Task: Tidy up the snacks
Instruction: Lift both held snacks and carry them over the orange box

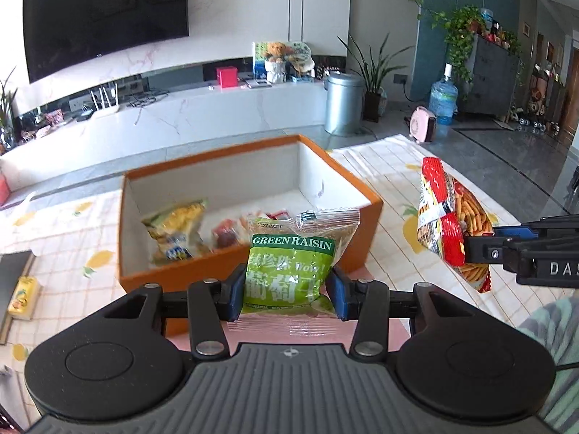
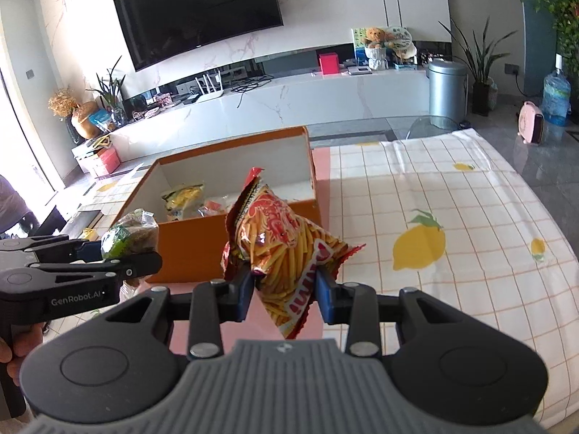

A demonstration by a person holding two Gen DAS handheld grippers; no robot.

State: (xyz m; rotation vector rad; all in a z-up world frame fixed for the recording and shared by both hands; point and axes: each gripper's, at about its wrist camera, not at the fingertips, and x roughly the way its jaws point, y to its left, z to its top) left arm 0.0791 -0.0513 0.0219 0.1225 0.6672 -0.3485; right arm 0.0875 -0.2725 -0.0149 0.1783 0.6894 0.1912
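Left hand-held gripper (image 1: 286, 294): closed on a green raisin bag (image 1: 289, 275), pads pressing its two sides, bag upright, held in the air just in front of the near wall of the orange box (image 1: 362, 253). Inside the box already: a yellow snack bag (image 1: 177, 231) at the left, some small red packets (image 1: 228, 235) beside it.

Right hand-held gripper (image 2: 284, 291): closed on a red bag of snack sticks (image 2: 286, 253), gripped low on its body, bag tilted, hanging above the table (image 2: 452, 289) near the right front corner of the box.

Possible trouble: both bags are carried toward one box together, so a collision between the two grippers over the opening seems possible. Smooth, puffy bags held only by the sides; a slip out of the pads before the box, probably. A release too early would drop a bag onto the table or the near wall.

Seen only from the left wrist: the printed front of the raisin bag, a small yellow carton (image 1: 25, 294) at the far left of the table. Seen only from the right wrist: the open torn top of the red bag, the person's fingers (image 2: 7, 354) on the left handle.
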